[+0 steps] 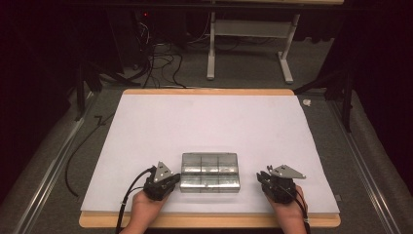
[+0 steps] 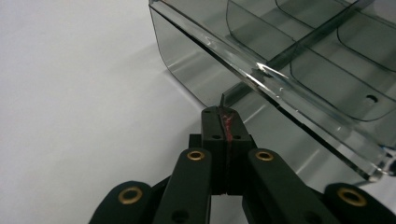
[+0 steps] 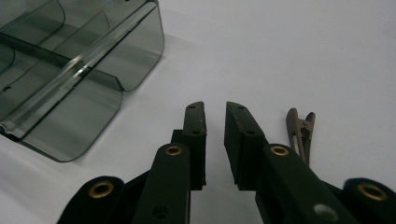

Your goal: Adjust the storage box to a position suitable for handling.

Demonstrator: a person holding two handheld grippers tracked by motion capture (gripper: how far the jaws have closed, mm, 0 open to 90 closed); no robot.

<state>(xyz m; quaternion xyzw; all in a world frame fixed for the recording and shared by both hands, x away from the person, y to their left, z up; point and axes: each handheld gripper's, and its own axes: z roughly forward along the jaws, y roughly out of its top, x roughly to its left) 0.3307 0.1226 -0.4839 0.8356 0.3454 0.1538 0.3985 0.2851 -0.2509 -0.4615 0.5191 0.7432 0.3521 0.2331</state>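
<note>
One clear box (image 1: 210, 172) sits on the white sheet (image 1: 209, 122), close to the near edge and about midway between the two hands. It lies open, its two halves side by side, and from above I count three compartments across the far half; the near half looks divided the same way, though the glare makes that hard to confirm. In the left gripper view the box (image 2: 299, 60) shows smoky, see-through walls and curved dividers, with a small hole in one compartment floor.

There are two grippers, one in each hand. The left gripper (image 1: 161, 181) is just beside the box's left end; in its own view its tips (image 2: 221, 122) are pressed together with no gap, a red smear along the seam, and they sit right at the box's lower wall, under the rim. Whether they actually touch the plastic I can't tell. The right gripper (image 1: 276, 184) stands a little apart from the box's right end. Its jaws are narrowly parted with nothing between them (image 3: 215, 122).

One small metal clip (image 3: 300, 132) with toothed jaws lies on the sheet just right of the right gripper's tips, touching nothing.

The sheet covers one wooden table (image 1: 209, 220).
</note>
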